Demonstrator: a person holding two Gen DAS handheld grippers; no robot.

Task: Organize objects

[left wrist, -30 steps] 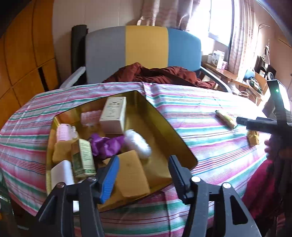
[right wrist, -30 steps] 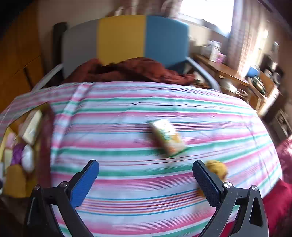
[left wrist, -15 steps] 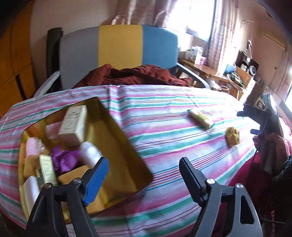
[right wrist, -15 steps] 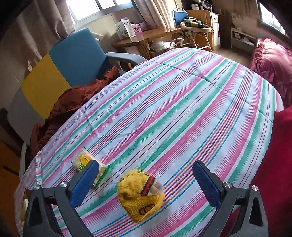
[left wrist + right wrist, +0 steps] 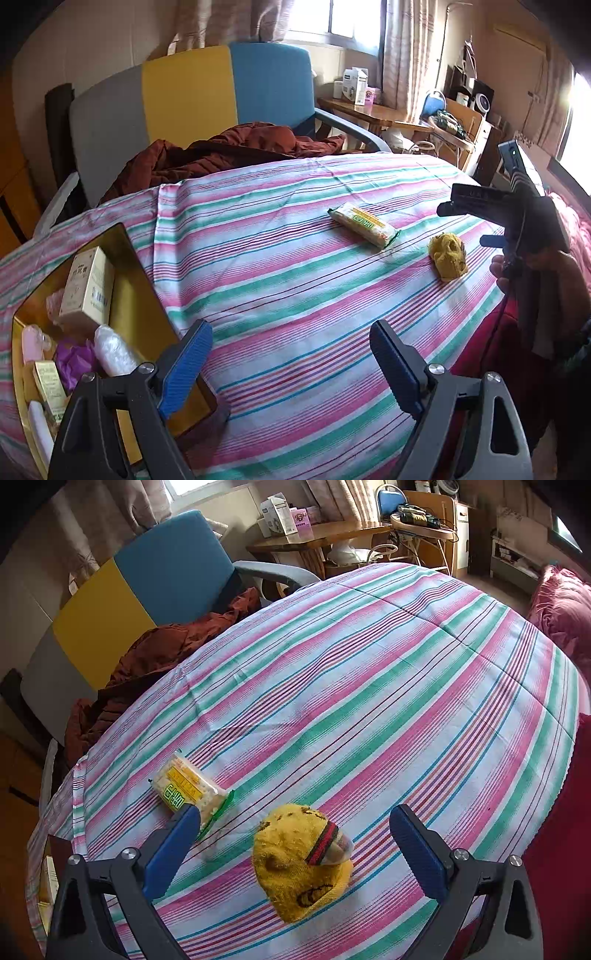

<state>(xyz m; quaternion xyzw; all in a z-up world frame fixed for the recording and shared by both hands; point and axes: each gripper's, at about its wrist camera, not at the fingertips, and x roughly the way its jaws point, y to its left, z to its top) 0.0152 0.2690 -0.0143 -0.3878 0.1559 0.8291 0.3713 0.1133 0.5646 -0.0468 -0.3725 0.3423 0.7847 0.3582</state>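
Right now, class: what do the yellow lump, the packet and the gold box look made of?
Yellow lump: knitted fabric, matte, looped texture.
Packet: clear glossy plastic film, likely; it glints.
Gold box: seemingly metal; mirror-like walls.

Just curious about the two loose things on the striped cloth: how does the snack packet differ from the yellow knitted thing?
The snack packet is flat, long and glossy; the yellow knitted thing is lumpy, soft and rounded. The packet carries printed green lettering; the knit has a red-and-green band. Both lie apart on the cloth, outside the gold tin.

Both grippers, left (image 5: pixel 290 363) and right (image 5: pixel 295 849), gape (empty).
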